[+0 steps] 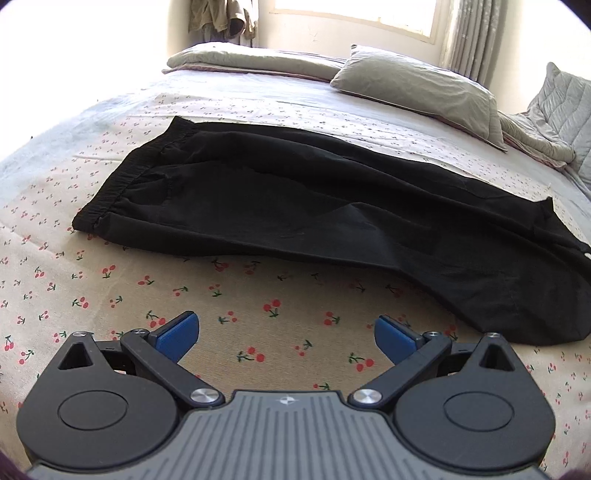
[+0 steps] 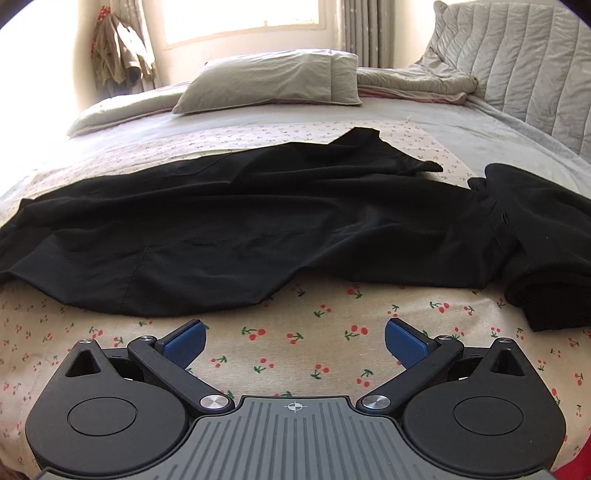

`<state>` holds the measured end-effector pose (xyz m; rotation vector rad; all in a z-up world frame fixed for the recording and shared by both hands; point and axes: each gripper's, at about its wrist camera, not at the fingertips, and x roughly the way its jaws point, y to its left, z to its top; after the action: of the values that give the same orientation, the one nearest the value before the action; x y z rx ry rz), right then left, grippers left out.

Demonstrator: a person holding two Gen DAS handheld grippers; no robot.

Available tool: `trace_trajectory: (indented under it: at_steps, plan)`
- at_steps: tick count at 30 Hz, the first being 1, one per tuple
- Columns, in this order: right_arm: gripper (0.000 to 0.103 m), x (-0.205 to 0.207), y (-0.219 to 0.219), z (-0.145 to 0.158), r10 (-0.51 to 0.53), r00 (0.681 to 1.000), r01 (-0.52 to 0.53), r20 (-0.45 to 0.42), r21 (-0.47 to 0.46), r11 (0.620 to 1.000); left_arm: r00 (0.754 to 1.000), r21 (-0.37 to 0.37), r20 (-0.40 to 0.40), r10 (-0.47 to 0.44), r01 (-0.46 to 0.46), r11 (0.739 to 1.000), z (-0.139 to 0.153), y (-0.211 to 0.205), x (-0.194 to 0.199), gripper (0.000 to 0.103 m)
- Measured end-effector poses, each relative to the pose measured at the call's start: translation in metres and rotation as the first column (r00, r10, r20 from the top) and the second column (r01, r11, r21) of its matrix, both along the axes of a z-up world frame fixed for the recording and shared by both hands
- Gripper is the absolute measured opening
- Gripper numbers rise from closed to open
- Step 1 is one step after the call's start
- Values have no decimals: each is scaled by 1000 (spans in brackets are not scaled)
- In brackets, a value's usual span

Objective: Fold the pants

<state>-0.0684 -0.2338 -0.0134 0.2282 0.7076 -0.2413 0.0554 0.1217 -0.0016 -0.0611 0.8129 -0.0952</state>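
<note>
Left wrist view: left gripper (image 1: 286, 336) hovers low over the bed's cherry-print sheet (image 1: 258, 295), jaws spread wide and released, nothing between the blue pads (image 1: 177, 334). Black pants (image 1: 314, 206) lie flat on the sheet just beyond the jaws, apart from them. Elastic waistband (image 1: 122, 181) sits at the left end, gathered and slightly rumpled; legs run off to the right, one laid over the other, with the near edge bulging toward the camera at lower right. Grey pillow (image 1: 421, 92) rests behind the pants near the far side of the bed, folded grey bedding (image 1: 251, 59) beside it at left. Bright window (image 1: 351, 14) behind, clothing hanging (image 1: 221, 18) at its left. Right wrist view: right gripper (image 2: 294, 345) also low over the same sheet (image 2: 332, 332), jaws wide apart and empty, blue pads (image 2: 184, 345) clear of fabric. Pants (image 2: 258, 229) spread across the frame just ahead, wrinkled, near hem edge dipping toward the left pad without touching it. A second dark bundle of black fabric (image 2: 546, 240) lies at right, touching the leg ends; cannot tell whether it is part of the same garment. Pillow (image 2: 273, 77) and quilted grey headboard cushion (image 2: 517, 55) behind.
</note>
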Motion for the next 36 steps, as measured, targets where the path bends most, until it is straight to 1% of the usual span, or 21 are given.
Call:
trace_trajectory:
  at_steps: [3, 5, 8, 10, 12, 15, 17, 18, 19, 20, 21, 22, 23, 24, 26, 28, 29, 31, 33, 34, 36]
  plan:
    - [103, 4, -25, -1, -23, 1000, 23, 2, 72, 997, 996, -83, -36, 83, -86, 993, -2, 38, 20, 103]
    - [103, 7, -42, -3, -50, 999, 50, 0, 121, 991, 987, -149, -46, 151, -157, 976, -4, 64, 31, 102]
    - [102, 10, -66, -10, -115, 993, 114, -8, 190, 975, 963, -253, -70, 259, -268, 929, -11, 100, 45, 98]
    - [102, 12, -79, -17, -163, 986, 163, -17, 217, 962, 944, -331, -99, 315, -329, 884, -18, 121, 54, 89]
    - [101, 11, -91, -26, -210, 977, 211, -33, 253, 944, 928, -385, -113, 354, -370, 846, -26, 136, 61, 83]
    - [99, 11, -104, -34, -255, 966, 255, -41, 304, 918, 919, -430, -86, 385, -383, 818, -31, 145, 69, 76]
    - [98, 10, -110, -36, -284, 959, 274, -13, 311, 910, 916, -447, -71, 394, -382, 809, -30, 148, 75, 67]
    - [96, 9, -112, -37, -295, 955, 281, -1, 314, 907, 915, -454, -72, 397, -385, 804, -31, 149, 78, 56]
    - [93, 9, -115, -38, -310, 951, 291, 11, 320, 902, 914, -463, -73, 399, -385, 798, -32, 151, 82, 42]
    - [92, 9, -118, -39, -325, 945, 301, 21, 331, 894, 912, -463, -77, 402, -390, 796, -32, 151, 84, 35]
    - [89, 9, -122, -40, -342, 939, 310, 31, 348, 885, 908, -455, -80, 410, -400, 796, -33, 151, 86, 19]
    - [87, 9, -126, -40, -360, 932, 321, 44, 366, 874, 903, -440, -81, 422, -412, 798, -34, 153, 84, 7]
    - [84, 9, -130, -41, -381, 923, 334, 54, 381, 862, 900, -435, -82, 429, -420, 797, -35, 154, 86, 3]
    - [80, 9, -134, -42, -401, 914, 347, 62, 393, 852, 895, -434, -80, 440, -428, 793, -34, 156, 86, 1]
    - [72, 9, -142, -45, -452, 889, 387, 70, 412, 825, 882, -417, -67, 466, -449, 791, -31, 158, 82, 1]
    - [55, 11, -149, -49, -501, 862, 435, 77, 397, 808, 876, -400, -42, 480, -455, 795, -26, 161, 78, 1]
    - [49, 11, -150, -50, -517, 852, 453, 78, 382, 805, 874, -392, -29, 485, -456, 799, -24, 162, 77, 1]
    - [24, 10, -152, -51, -541, 838, 488, 75, 342, 803, 870, -378, -7, 492, -458, 804, -21, 164, 73, 1]
    - [1, 8, -152, -50, -549, 833, 506, 69, 306, 806, 868, -364, 11, 497, -459, 810, -18, 166, 68, 1]
    - [0, 6, -150, -48, -549, 833, 510, 62, 297, 807, 866, -358, 19, 500, -461, 812, -16, 168, 66, 1]
    - [0, 0, -142, -43, -528, 847, 497, 56, 268, 825, 861, -335, 38, 506, -466, 819, -12, 173, 62, 1]
